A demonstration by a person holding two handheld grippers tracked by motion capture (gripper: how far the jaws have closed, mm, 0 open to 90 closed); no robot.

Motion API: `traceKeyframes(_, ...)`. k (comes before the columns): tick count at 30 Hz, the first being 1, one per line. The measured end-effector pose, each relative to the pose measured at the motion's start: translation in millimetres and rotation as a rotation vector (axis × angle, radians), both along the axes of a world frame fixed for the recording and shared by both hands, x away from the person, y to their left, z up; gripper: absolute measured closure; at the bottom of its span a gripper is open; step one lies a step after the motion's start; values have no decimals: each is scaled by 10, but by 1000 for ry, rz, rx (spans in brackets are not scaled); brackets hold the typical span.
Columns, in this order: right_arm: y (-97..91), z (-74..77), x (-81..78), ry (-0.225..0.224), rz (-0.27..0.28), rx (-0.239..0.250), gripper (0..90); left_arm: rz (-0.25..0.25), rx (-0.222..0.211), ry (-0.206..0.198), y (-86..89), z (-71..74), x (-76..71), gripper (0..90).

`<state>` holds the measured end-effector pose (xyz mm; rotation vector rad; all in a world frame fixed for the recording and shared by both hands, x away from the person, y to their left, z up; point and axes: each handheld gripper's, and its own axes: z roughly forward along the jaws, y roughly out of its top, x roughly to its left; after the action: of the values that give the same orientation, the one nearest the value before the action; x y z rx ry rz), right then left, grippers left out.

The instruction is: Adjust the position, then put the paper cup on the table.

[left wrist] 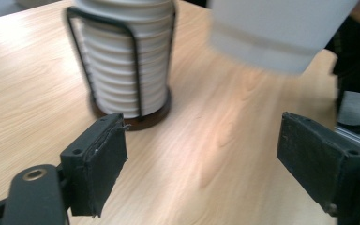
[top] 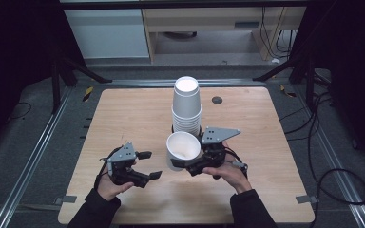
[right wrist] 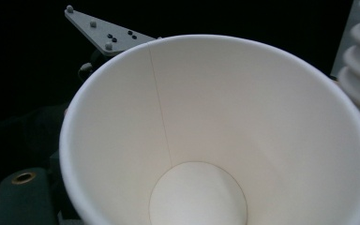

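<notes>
— Pale wooden tabletop (top: 123,123), ringed by dark floor and metal rails; looking first at the grippers?

— Starting at the right gripper (top: 190,164): pinching one loose white paper cup (top: 183,149) by its wall, holding it off the table, tipped so the mouth is facing up and toward the person. Seeing straight down into that cup (right wrist: 215,140) in the right gripper view, seam and round bottom plain, one black jaw lying just outside the rim at lower left.

— And the left gripper (top: 147,165)?

— Hovering just to the left of the held cup, jaws spread wide, gripping nothing. Looking along them in the left gripper view: bare wood between the pads, the cup's base (left wrist: 276,37) hanging blurred above and to the right.

— Which way from there to the stack?

— Straight ahead and away from the person. Stack of upturned cups (top: 187,107) standing upright in a black wire holder (left wrist: 133,75) on a round dark base, just behind the held cup, long axis vertical. Right gripper clearly the nearer of the two.

— Counting?

— Two grippers, one loose cup, one stack, one holder. Rims too tightly nested to be counting exactly; roughly ten ridges showing in the left gripper view.
</notes>
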<state>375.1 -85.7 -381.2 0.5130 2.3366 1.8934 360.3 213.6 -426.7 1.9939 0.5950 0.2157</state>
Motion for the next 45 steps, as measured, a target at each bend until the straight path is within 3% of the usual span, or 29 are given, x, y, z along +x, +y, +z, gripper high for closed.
traceKeyframes(9, -342, 51, -66, -46, -119, -59, 147, 139, 20, 29, 208, -67, 120, 152)
traceKeyframes(14, -568, 11, -69, -48, -237, -72, 146, 229, 51, 59, 296, -144, 203, 150)
traceKeyframes(20, -814, -7, -16, -36, -369, -95, 145, 296, 67, 80, 394, -192, 263, 148)
traceKeyframes(26, -1067, -88, 113, 0, -506, -91, 144, 340, 68, 95, 482, -228, 311, 145)
traceKeyframes(36, -1448, -319, 346, 47, -724, -148, 144, 408, 98, 124, 599, -304, 378, 135)
traceKeyframes(40, -1572, -384, 429, 48, -792, -205, 143, 430, 98, 117, 641, -286, 386, 136)
traceKeyframes(45, -1680, -469, 474, 56, -821, -211, 143, 463, 95, 106, 682, -269, 391, 144)
